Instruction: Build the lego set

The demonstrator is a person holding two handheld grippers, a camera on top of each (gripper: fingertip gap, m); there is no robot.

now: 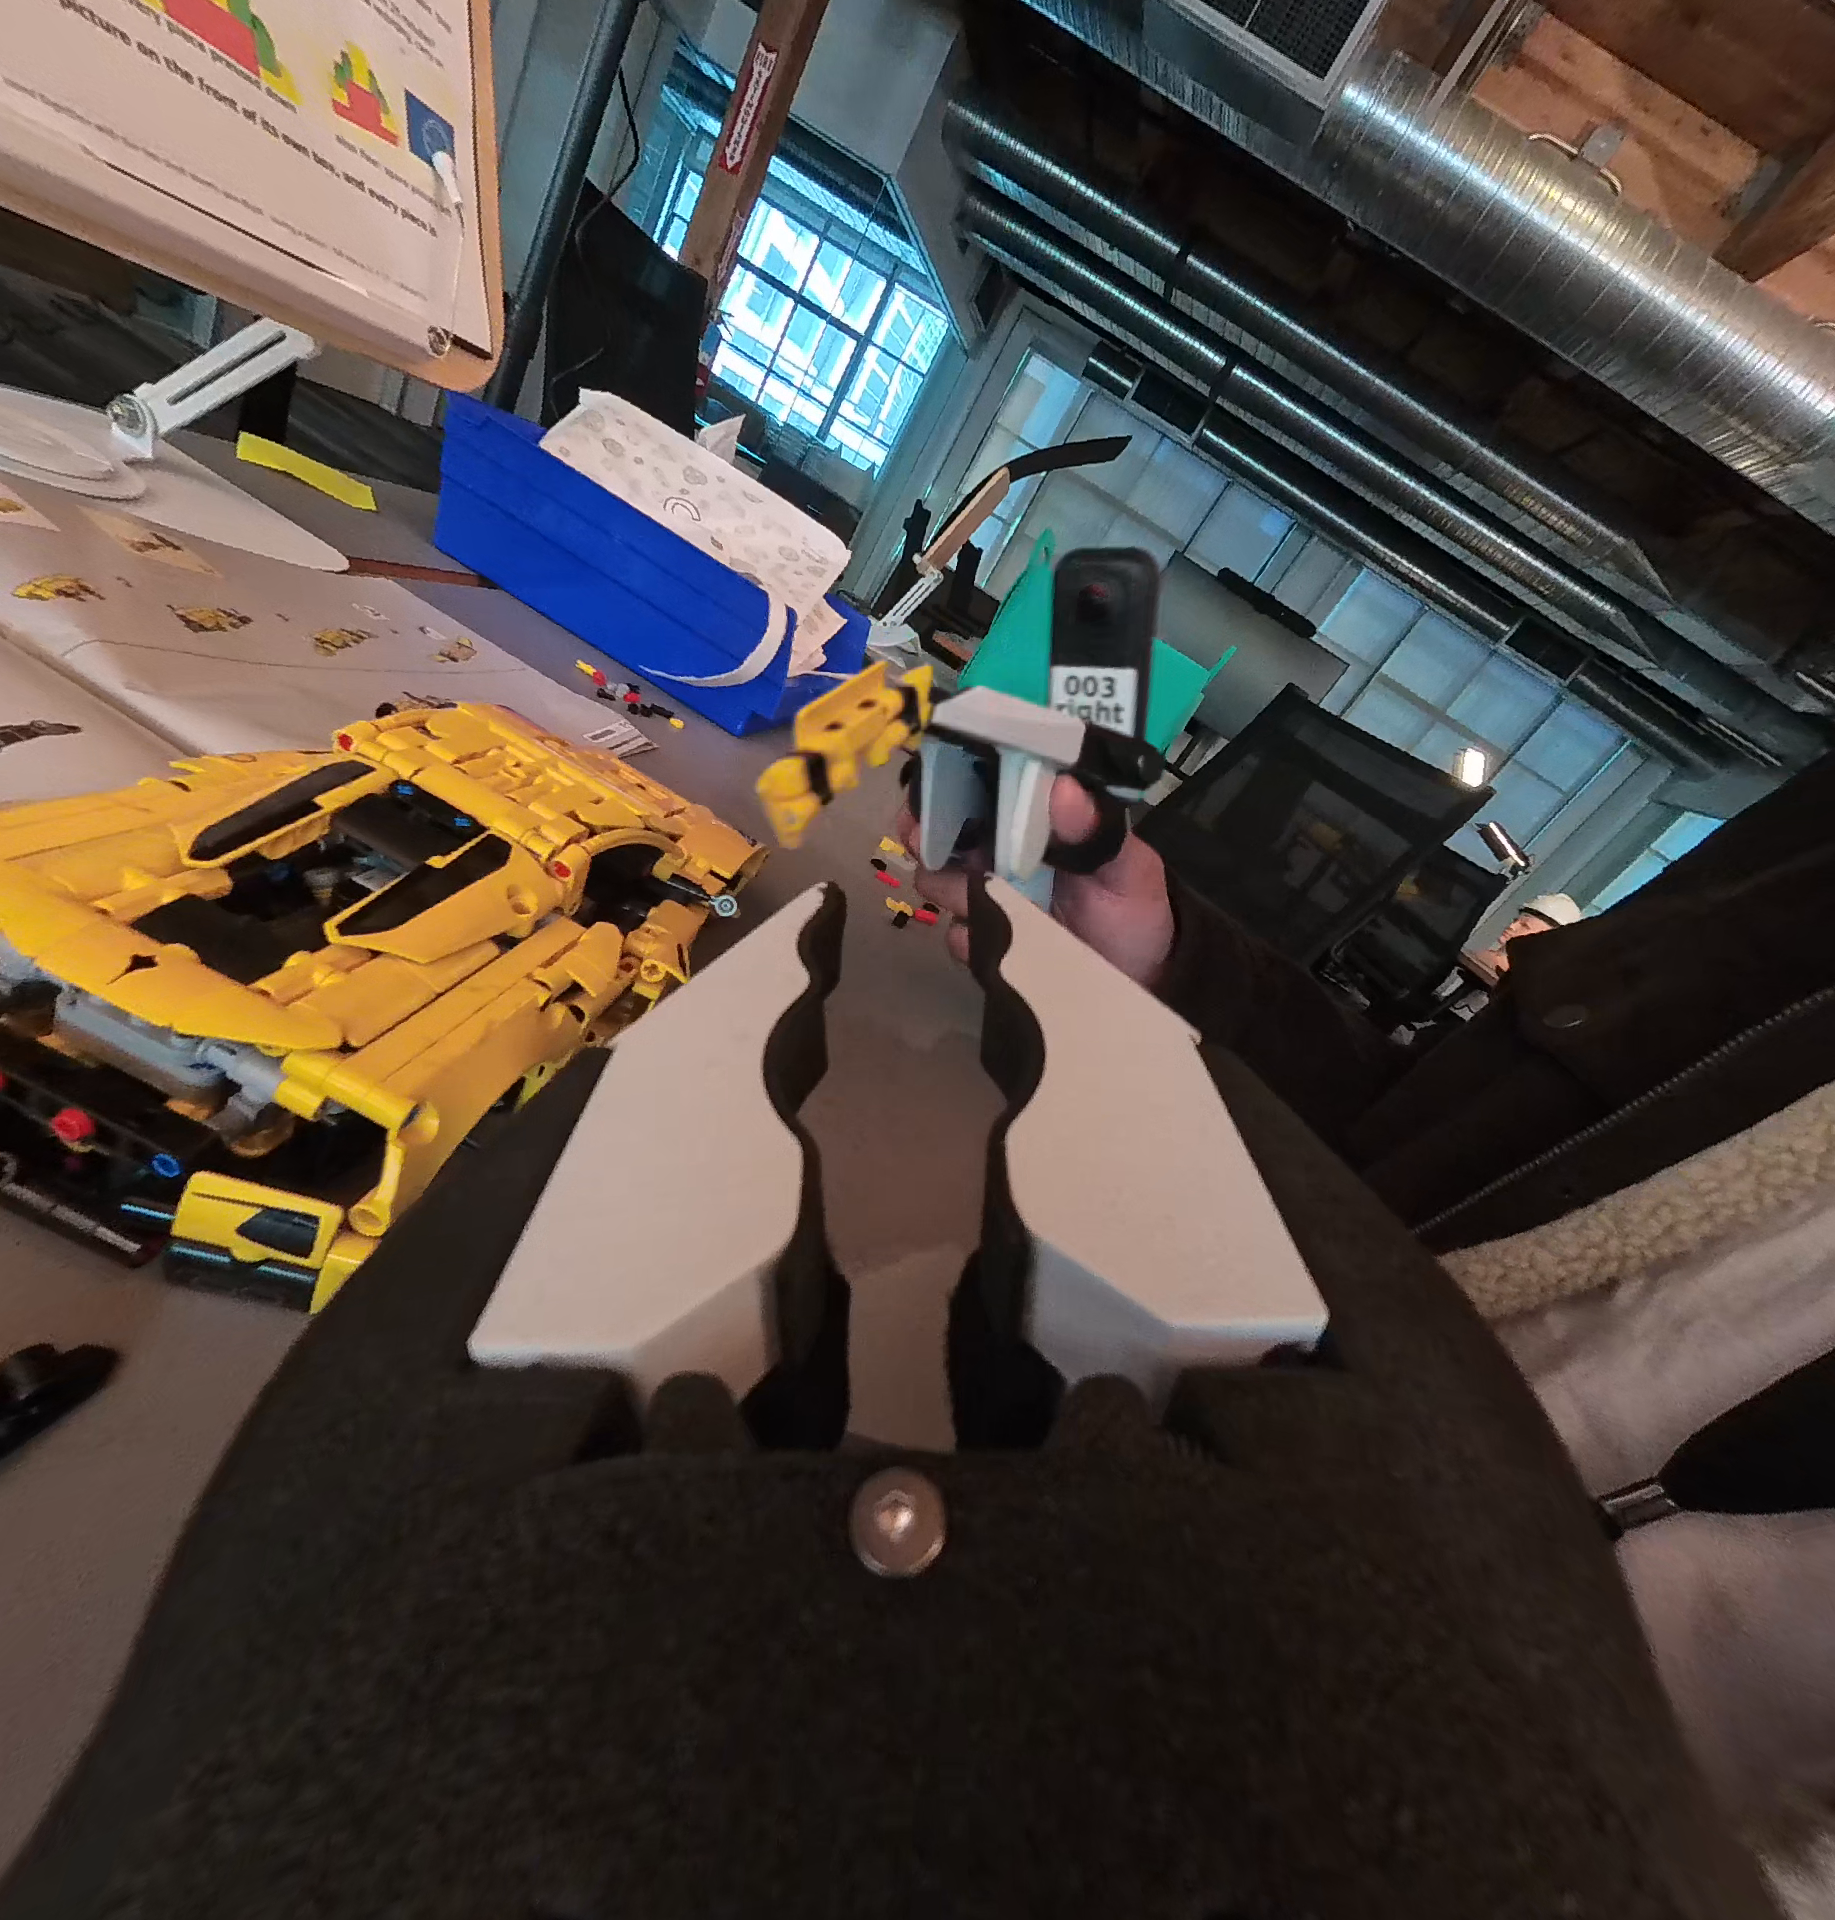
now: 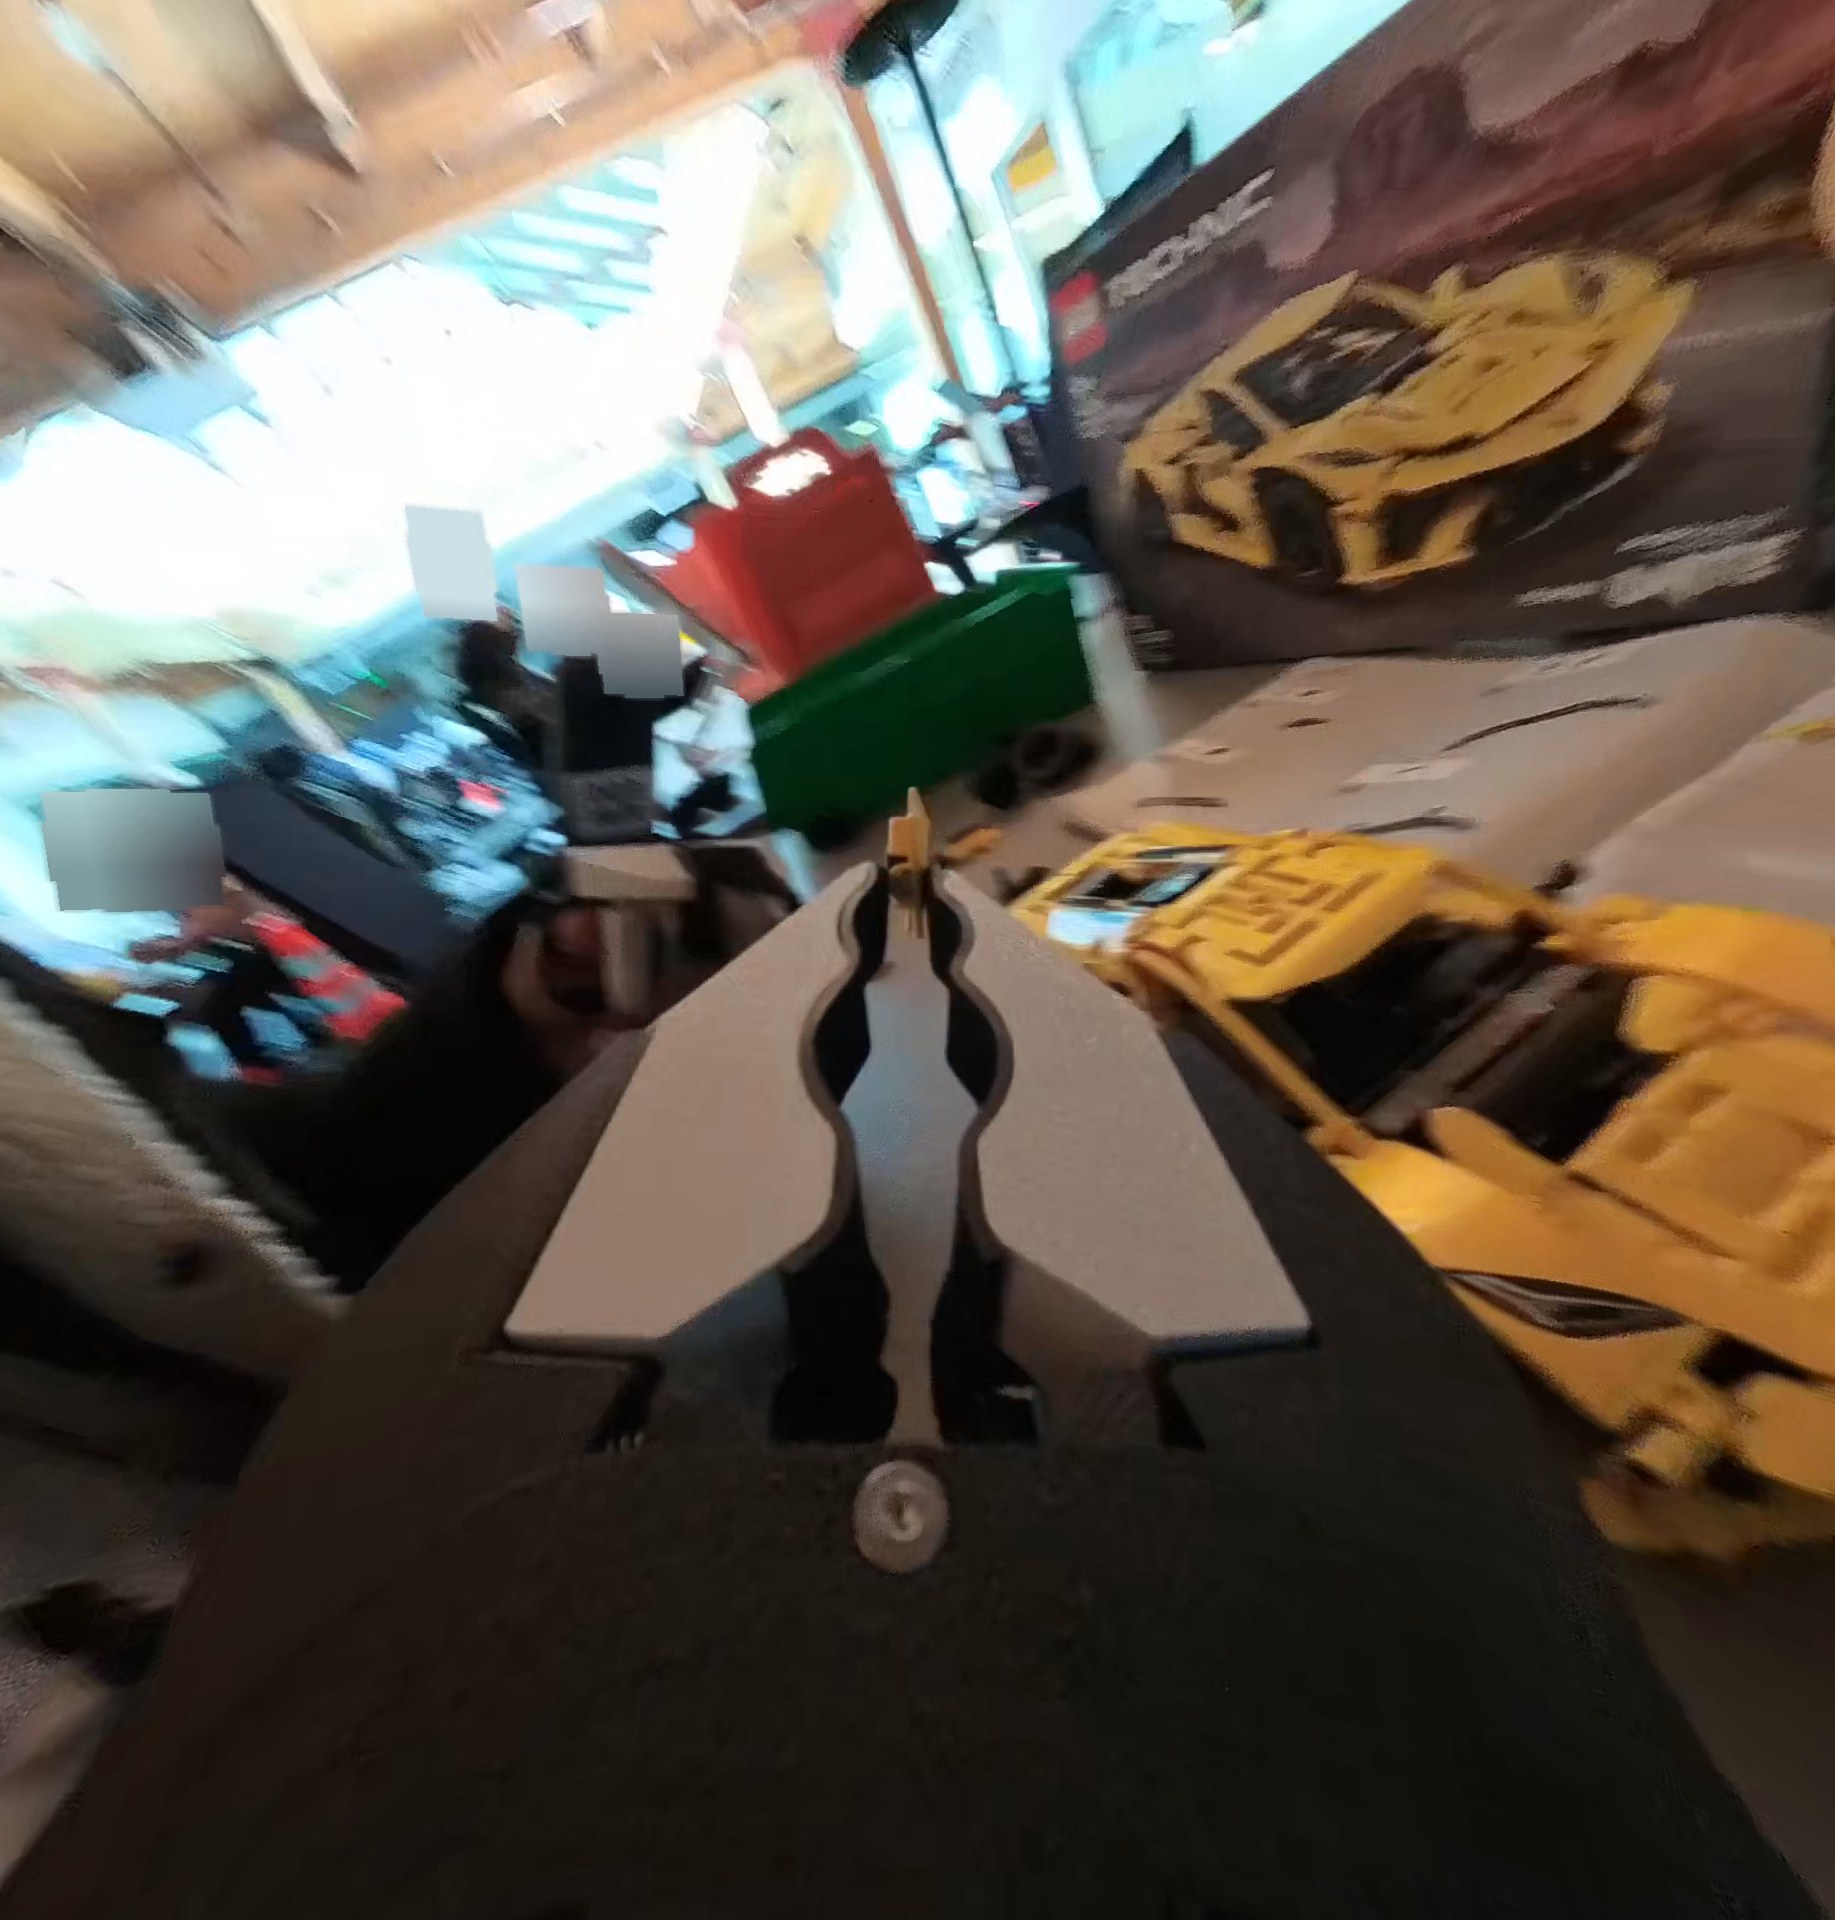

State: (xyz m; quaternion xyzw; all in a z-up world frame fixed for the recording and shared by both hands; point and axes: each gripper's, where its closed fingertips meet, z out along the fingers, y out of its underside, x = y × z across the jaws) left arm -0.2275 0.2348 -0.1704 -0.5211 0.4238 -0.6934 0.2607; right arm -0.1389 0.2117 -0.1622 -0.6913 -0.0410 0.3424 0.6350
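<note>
A large yellow lego car [image 1: 321,935] stands on the grey table at the left of the left wrist view. It also shows, blurred, at the right of the right wrist view [image 2: 1515,1091]. My left gripper [image 1: 902,904] is open and empty, held to the right of the car. My right gripper [image 2: 905,883] is shut on a small yellow lego sub-assembly [image 2: 908,842]. In the left wrist view that right gripper [image 1: 928,732] is held in the air beyond my left fingertips, with the yellow sub-assembly [image 1: 840,753] sticking out to its left, above the car's far end.
A blue bin [image 1: 622,582] holding patterned paper stands behind the car. Instruction sheets [image 1: 217,613] lie at the left, small loose pins [image 1: 902,894] on the table. The lego box [image 2: 1464,416], a green bin [image 2: 923,696] and black tyres [image 2: 1038,764] sit at the back. Left tips to right tips: about 10 cm.
</note>
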